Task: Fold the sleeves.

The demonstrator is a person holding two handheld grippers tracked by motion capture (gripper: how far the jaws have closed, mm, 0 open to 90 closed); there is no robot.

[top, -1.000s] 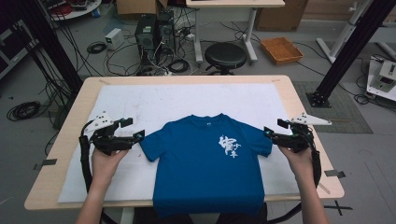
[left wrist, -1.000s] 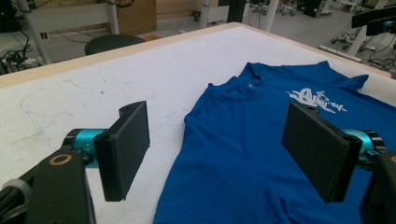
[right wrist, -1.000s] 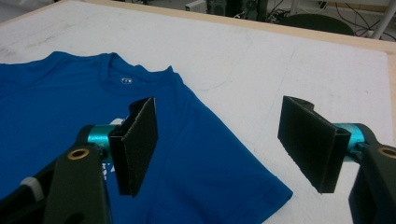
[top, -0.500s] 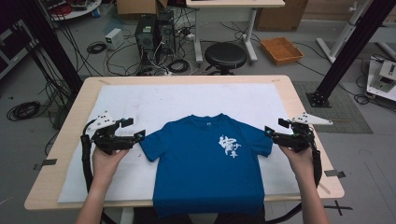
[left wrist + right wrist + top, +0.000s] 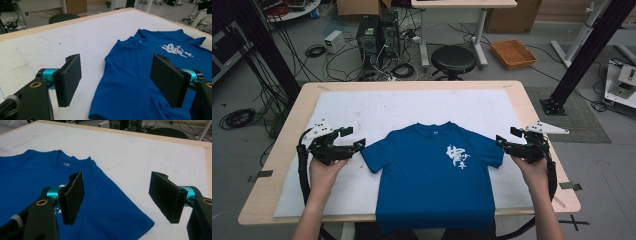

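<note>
Even overhead light, soft focus

The desk (image 5: 522, 107) is evenly lit from above, its white cover bright without glare, while the floor beyond its far edge is dimmer. Shadows are faint and short. The high view is slightly soft; both gripper views blur toward the far edge of the desk.

A: The blue T-shirt (image 5: 434, 175)?
B: Soft matt cloth with a white print.
A: And the table (image 5: 532, 115)?
B: Pale wood rim under a scuffed white matt sheet (image 5: 412, 107).
A: The left hand-held gripper (image 5: 117, 80)?
B: Matt black plastic pads, glossy teal metal collars.
</note>
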